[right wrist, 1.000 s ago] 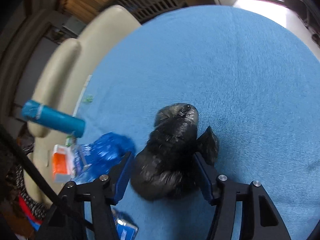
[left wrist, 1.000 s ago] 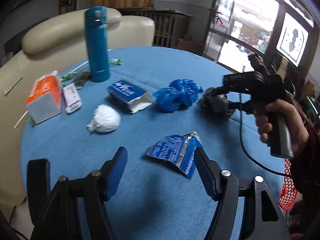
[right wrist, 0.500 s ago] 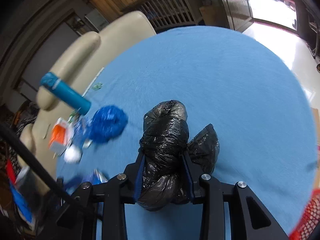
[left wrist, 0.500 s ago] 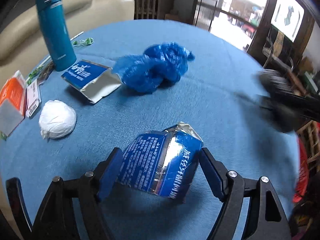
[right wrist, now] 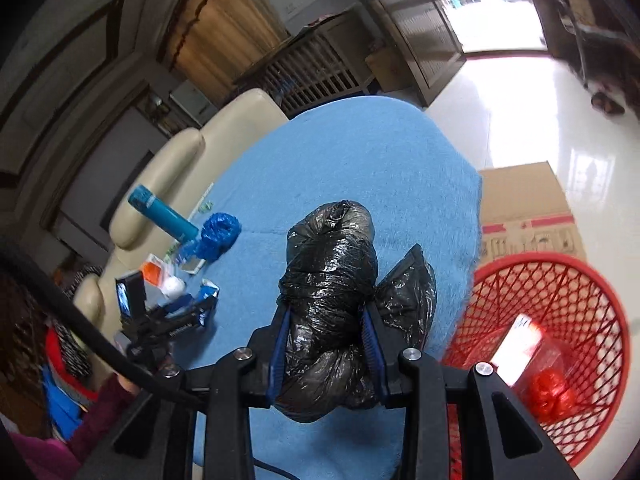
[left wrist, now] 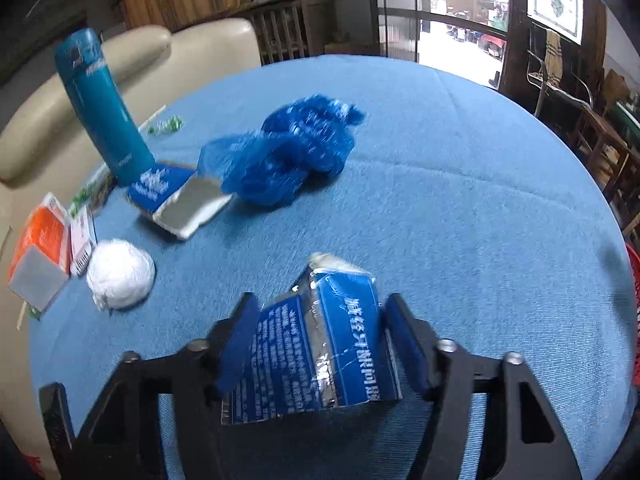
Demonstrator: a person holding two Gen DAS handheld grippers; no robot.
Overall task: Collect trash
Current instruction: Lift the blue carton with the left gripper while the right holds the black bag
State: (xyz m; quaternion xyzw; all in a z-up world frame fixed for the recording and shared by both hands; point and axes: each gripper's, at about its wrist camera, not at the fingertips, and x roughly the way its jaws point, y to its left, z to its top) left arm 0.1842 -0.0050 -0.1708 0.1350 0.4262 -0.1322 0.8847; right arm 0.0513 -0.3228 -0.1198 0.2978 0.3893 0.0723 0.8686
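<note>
My left gripper (left wrist: pixel 320 328) is shut on a crumpled blue carton (left wrist: pixel 320 344) and holds it over the blue table (left wrist: pixel 460 220). My right gripper (right wrist: pixel 326 332) is shut on a knotted black plastic bag (right wrist: pixel 332 280), held high above the table's edge, beside a red mesh waste basket (right wrist: pixel 552 320) on the floor. The left gripper with its carton also shows in the right wrist view (right wrist: pixel 192 316). On the table lie a crumpled blue plastic bag (left wrist: pixel 288 152), a second blue carton (left wrist: pixel 176 196) and a white paper ball (left wrist: pixel 120 276).
A teal flask (left wrist: pixel 100 108) stands at the table's left, next to an orange box (left wrist: pixel 38 252) and small wrappers. A cream sofa (left wrist: pixel 132 64) is behind the table. A cardboard box (right wrist: pixel 524 208) stands on the floor beyond the basket, which holds red trash.
My left gripper closed on the blue carton and lifted it. My right gripper rose with the black bag and swung toward the red basket.
</note>
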